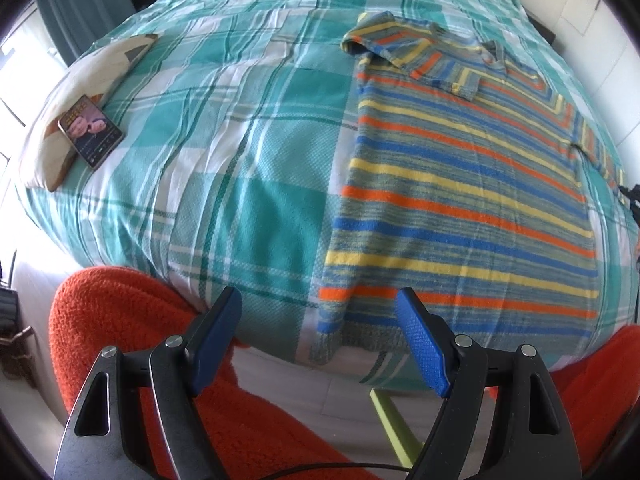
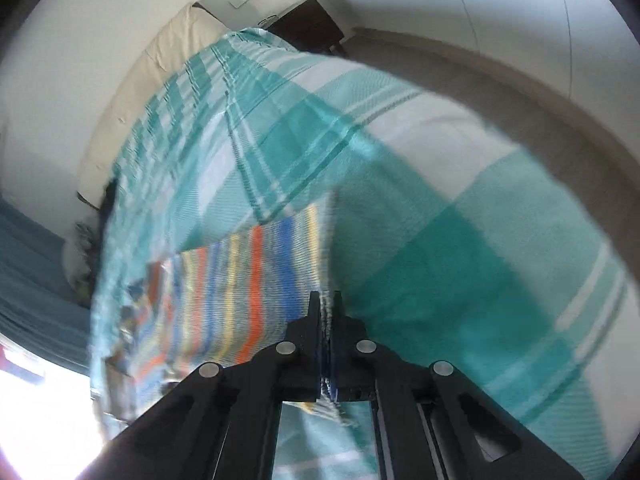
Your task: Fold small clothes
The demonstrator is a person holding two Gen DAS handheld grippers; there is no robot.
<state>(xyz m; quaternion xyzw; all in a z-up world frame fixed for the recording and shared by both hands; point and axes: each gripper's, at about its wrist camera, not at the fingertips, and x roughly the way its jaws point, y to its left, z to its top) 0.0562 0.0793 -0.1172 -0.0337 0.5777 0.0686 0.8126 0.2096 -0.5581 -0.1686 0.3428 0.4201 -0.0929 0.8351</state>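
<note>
Striped shirt [image 1: 460,208] flat on the bed [image 1: 248,128] — one sleeve folded in, body fold not done. Right tool [image 2: 326,300] pinching its edge; left tool [image 1: 320,312] spread wide, empty, near the hem.

The striped knit shirt [image 1: 460,200] lies flat on the right side of the teal checked bedspread [image 1: 240,160]. Far left, a flat phone [image 1: 90,132] leans on a cream pillow [image 1: 72,108].
</note>
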